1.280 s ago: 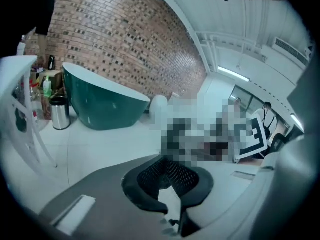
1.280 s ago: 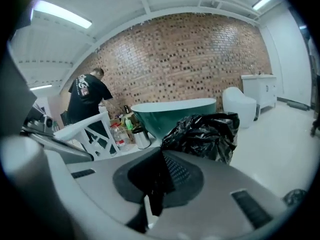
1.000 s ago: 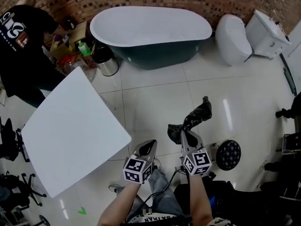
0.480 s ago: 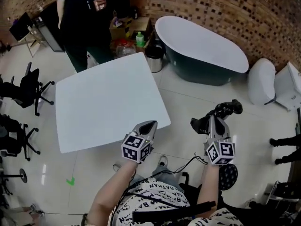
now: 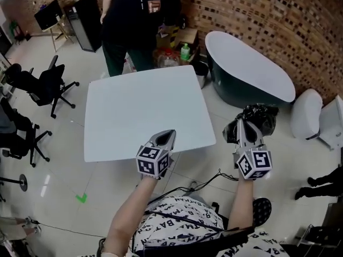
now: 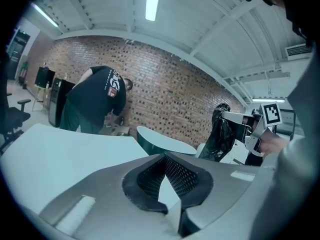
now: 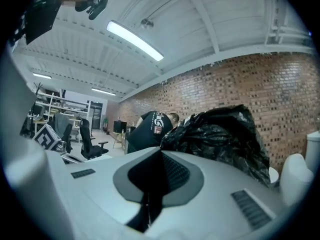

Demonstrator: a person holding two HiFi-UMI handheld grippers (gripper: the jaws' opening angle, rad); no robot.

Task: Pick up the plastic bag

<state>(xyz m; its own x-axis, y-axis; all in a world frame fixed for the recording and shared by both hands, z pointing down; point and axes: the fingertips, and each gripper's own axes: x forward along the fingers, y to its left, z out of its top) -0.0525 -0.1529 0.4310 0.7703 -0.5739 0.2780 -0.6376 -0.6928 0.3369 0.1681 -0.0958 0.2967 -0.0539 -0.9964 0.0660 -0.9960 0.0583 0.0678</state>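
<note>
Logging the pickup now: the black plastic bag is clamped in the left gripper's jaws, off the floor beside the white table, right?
No: the right gripper holds the black plastic bag in its jaws, not the left gripper, as the head view shows. The bag is off the floor beside the white table.

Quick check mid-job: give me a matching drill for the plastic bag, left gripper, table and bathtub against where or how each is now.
1 plastic bag
2 left gripper
3 table
4 bathtub

a beside the brick wall
b nothing between its jaws
c white, in front of the left gripper
d clamped in the right gripper

Pairs: 1-d, 2-b, 3-c, 4-a
</note>
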